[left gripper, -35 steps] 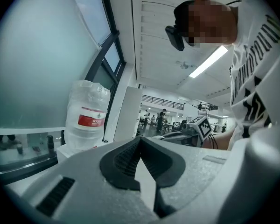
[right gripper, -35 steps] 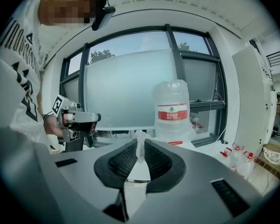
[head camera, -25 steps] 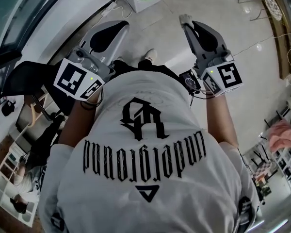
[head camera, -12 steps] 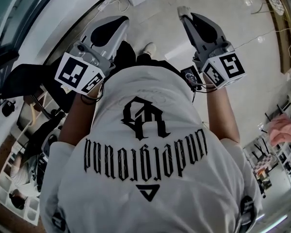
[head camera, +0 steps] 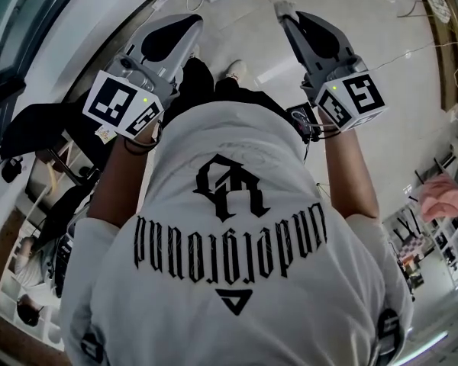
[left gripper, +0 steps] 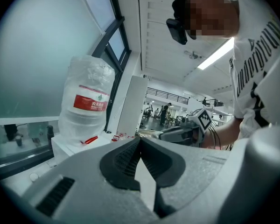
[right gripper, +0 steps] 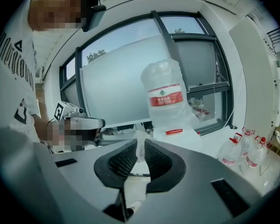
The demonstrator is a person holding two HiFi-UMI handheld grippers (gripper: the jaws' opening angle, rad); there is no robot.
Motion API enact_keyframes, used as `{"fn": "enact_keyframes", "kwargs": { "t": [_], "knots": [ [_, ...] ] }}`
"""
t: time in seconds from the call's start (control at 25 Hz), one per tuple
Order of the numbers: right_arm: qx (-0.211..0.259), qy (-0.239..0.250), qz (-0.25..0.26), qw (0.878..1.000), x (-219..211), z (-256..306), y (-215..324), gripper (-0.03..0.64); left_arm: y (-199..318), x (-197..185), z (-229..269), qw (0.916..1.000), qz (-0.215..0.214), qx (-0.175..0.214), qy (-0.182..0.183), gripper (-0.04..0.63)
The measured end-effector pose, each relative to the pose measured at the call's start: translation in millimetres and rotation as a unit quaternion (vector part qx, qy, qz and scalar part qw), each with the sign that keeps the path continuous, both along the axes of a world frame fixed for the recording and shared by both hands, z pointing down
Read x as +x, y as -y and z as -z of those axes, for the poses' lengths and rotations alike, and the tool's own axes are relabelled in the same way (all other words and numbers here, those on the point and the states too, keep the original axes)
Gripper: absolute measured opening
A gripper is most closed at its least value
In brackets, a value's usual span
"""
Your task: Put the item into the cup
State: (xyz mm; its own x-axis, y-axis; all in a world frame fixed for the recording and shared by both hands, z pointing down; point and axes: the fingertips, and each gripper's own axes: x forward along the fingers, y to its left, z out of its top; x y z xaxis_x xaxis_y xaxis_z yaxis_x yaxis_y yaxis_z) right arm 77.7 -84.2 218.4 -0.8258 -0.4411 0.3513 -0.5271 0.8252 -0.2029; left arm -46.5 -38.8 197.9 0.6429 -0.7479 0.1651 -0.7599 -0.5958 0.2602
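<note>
In the head view the left gripper (head camera: pixel 189 26) sits at 11 o'clock and the right gripper (head camera: pixel 286 17) at 1 o'clock, both held out over the floor (head camera: pixel 248 36) ahead of the person's shirt (head camera: pixel 237 273). The left jaws are pressed together with nothing between them, while the right jaws pinch a pale, crumpled item (right gripper: pixel 139 146) that pokes past their tips. A big water bottle (right gripper: pixel 165 97) stands beyond the item, at about 12 o'clock in the right gripper view.

Pale floor (head camera: pixel 248 29), dark-framed windows (right gripper: pixel 112 78), a ceiling strip light (left gripper: pixel 217 54).
</note>
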Motion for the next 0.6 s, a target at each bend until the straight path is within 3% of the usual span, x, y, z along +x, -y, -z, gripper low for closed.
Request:
{"fn": "enact_keyframes", "kwargs": {
  "t": [0.6],
  "knots": [
    [-0.049,-0.030,-0.005,0.998,-38,-79,27,0.054,35,-15,-61,0.9992,-0.019,-0.035,0.005,0.014]
  ]
}}
